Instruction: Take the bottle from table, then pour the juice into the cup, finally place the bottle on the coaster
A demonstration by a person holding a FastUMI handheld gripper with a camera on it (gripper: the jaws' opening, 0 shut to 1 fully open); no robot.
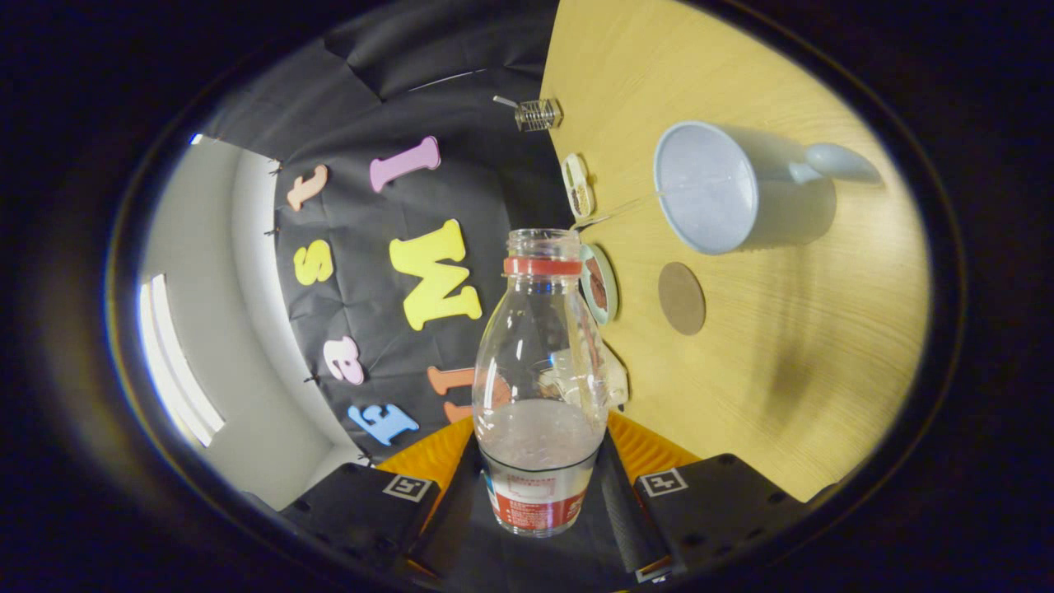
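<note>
Gripper (539,494) is pinching the bottle (539,387) low on its body, both fingers pressed on the labelled base. The bottle's long axis runs straight ahead along the fingers, open mouth pointing away from the camera, red neck ring just under the rim, no cap on. The view is rolled, so the table (807,395) stands like a wall on one side and the bottle lies sideways relative to it, held clear of the surface. Some liquid sits near the base end. Label is red and white; print too small to read.

The cup (716,188) stands on the table beyond the mouth, its handle on the side away from the bottle. The round coaster (682,298) lies flat between cup and bottle, apart from both. Bare wood around the coaster. Two small dishes (589,239) sit at the table edge near the bottle neck.
</note>
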